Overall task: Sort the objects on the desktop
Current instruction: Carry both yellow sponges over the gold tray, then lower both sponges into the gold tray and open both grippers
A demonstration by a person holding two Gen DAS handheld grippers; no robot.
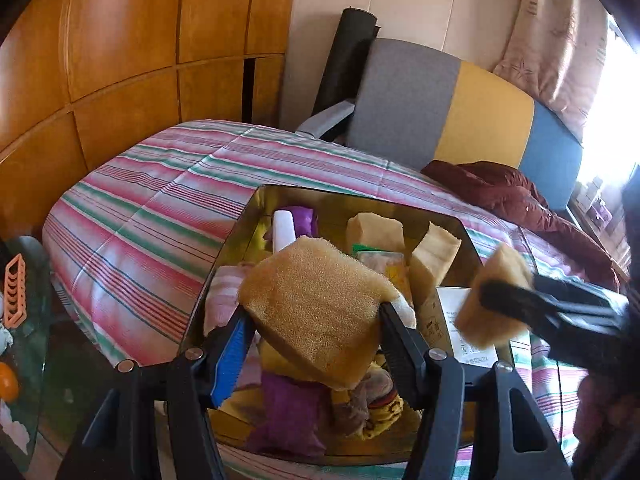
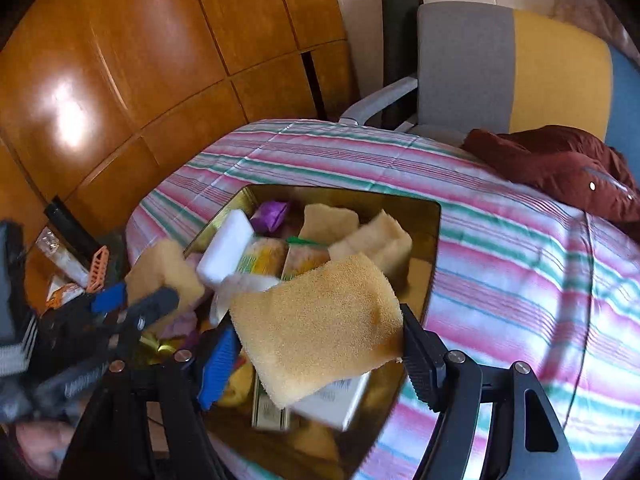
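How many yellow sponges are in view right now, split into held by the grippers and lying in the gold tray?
Held in fingers: 2 (left gripper with left sponge; right gripper with right sponge)
Lying in gold tray: 2 (rear sponge, corner sponge)
Total: 4

The right hand-held gripper (image 2: 316,344) is clamping a yellow sponge (image 2: 320,328) above the gold tray (image 2: 432,264). At left, the left hand-held gripper (image 2: 140,304) is gripping another sponge (image 2: 168,268).
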